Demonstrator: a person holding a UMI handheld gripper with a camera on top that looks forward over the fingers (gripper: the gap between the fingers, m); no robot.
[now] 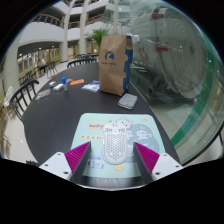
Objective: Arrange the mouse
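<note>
to do this well, squeeze evenly on both flanks of the white mouse (116,147) so it won't twist. left to right: 1 pink finger (76,157), the mouse on its pale mouse mat (88,127) on the dark table (60,115), the other finger. the tool (115,160) is spread, the mouse between its fingers, contact unclear.
</note>
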